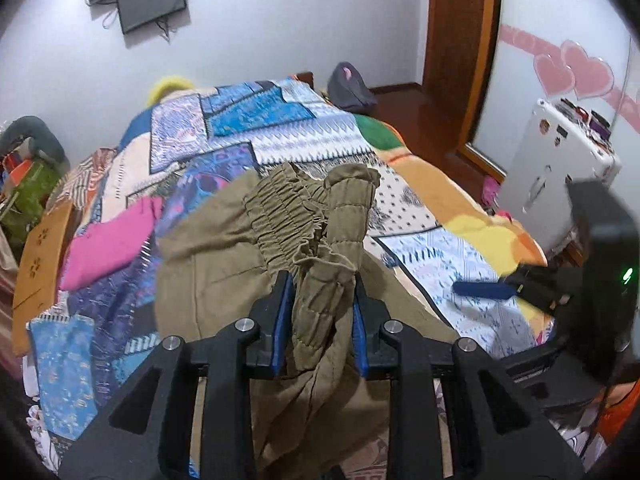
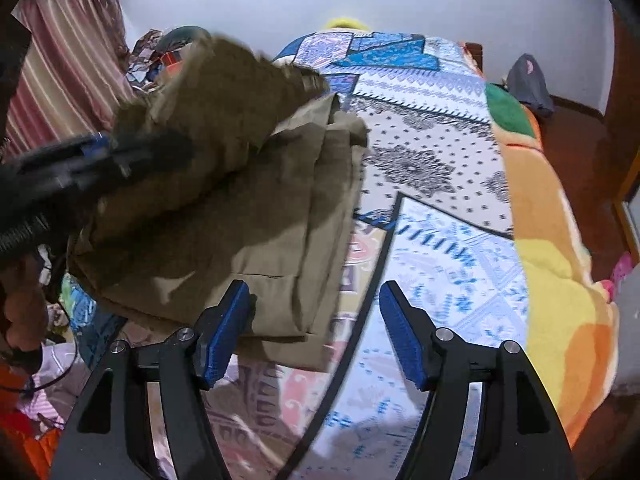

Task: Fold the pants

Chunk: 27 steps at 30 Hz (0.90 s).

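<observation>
— Pants [image 1: 224,248]: matt olive woven cloth, soft and creased, with a puckered elastic waistband [image 1: 280,216]. Pinched in the left gripper [image 1: 320,304], matt black plastic with ribbed blue rubbery pads [image 1: 282,320] and shiny metal pins.

— Same build on the right gripper [image 2: 316,336], spread wide; rough-textured blue pads [image 2: 224,340]. Under it a printed patchwork bedspread [image 2: 440,240], thin smooth cotton, dull finish.

— Along the bed's right edge, a fleecy orange-and-yellow blanket [image 2: 560,280], fuzzy. Beyond, a glossy polished wooden floor [image 1: 400,104] and a varnished door frame [image 1: 460,40].

— Near the left edge, a pink cloth [image 1: 108,248], matt, smooth.
</observation>
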Tool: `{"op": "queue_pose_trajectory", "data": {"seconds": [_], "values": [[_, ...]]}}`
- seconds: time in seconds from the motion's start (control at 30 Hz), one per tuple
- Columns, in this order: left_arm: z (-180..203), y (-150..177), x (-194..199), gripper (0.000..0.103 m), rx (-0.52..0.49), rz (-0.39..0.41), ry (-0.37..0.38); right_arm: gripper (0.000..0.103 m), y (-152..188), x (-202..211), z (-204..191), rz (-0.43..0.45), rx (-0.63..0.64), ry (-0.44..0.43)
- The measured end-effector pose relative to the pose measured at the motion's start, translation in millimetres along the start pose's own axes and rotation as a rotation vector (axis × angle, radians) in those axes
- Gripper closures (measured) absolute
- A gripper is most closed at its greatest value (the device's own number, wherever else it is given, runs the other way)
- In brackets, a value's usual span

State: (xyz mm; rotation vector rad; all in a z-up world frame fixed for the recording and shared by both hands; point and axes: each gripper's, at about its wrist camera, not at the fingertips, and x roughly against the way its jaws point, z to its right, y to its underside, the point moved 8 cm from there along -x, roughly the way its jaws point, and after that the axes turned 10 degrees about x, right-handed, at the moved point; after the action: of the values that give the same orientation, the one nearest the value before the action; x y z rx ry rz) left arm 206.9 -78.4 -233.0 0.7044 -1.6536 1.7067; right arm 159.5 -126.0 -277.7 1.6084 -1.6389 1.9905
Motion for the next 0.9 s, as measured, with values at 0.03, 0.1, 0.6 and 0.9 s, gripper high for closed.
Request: {"op": "queue_pose_trajectory", "data": {"seconds": [0.03,0.1,0.6,0.9], "values": [[2,2,-1,0.07,-0.001,-0.005,0.008,0.033,-1,4,3,0.006,0.006,0.021],[5,5,2,0.05,0.016,-0.017,0.053,0.033,-4,11,10,0.016,0.014,0.053],[-82,11,24,0.039,0.109,0.008,-0.019,0.033,-61,25,-18,0.154,0.052,0.023],[-105,74,-1,0.037,0.148,-0.088,-0.016,0.033,-33,-32,-47,0.029,0.106,-0.005]]}}
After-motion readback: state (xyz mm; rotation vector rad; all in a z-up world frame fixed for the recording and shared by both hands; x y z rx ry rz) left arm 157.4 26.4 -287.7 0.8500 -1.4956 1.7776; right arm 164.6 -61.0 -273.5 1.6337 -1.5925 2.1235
